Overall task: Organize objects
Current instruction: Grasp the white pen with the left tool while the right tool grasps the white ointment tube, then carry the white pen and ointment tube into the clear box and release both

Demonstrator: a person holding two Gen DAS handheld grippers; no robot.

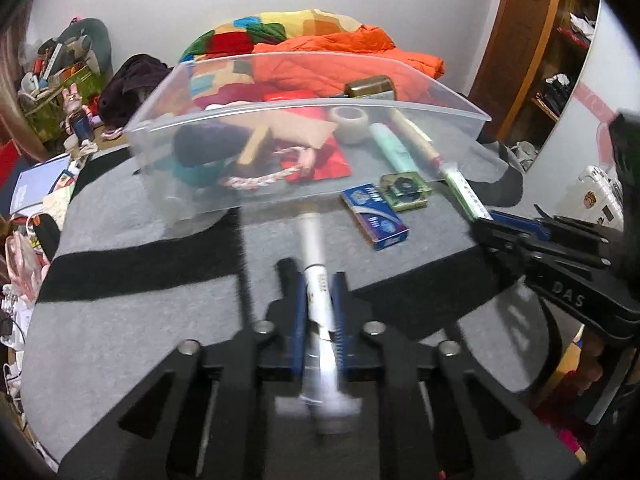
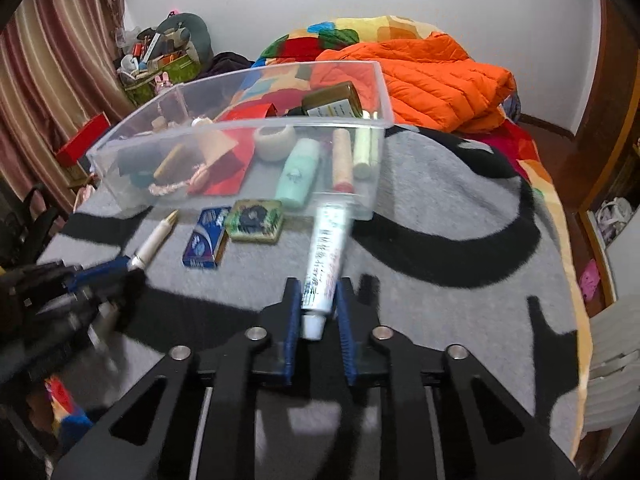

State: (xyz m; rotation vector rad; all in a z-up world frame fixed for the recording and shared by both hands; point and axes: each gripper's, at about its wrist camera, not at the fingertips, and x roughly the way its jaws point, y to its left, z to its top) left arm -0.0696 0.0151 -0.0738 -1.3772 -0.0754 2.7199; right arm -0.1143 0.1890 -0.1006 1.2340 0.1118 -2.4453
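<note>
Bin (image 2: 380, 92) ahead partly filled; left gripper (image 1: 318, 300) clamps pen (image 1: 312, 240), right gripper (image 2: 320, 304) clamps tube (image 2: 326, 248); blue box (image 2: 206, 238) and tin (image 2: 254, 220) remain outside

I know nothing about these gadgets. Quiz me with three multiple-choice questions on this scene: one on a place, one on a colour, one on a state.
1. Where does the blue box lie?
A) inside the clear bin
B) on the grey blanket before the bin
C) on the orange jacket

2. What colour is the jacket behind the clear bin?
A) orange
B) black
C) white

3. What does the right gripper grip?
A) nothing
B) a pen
C) a white tube

Answers: B, it rests on the blanket outside the bin; A, plainly orange; C, the tube sits between its fingers.
</note>
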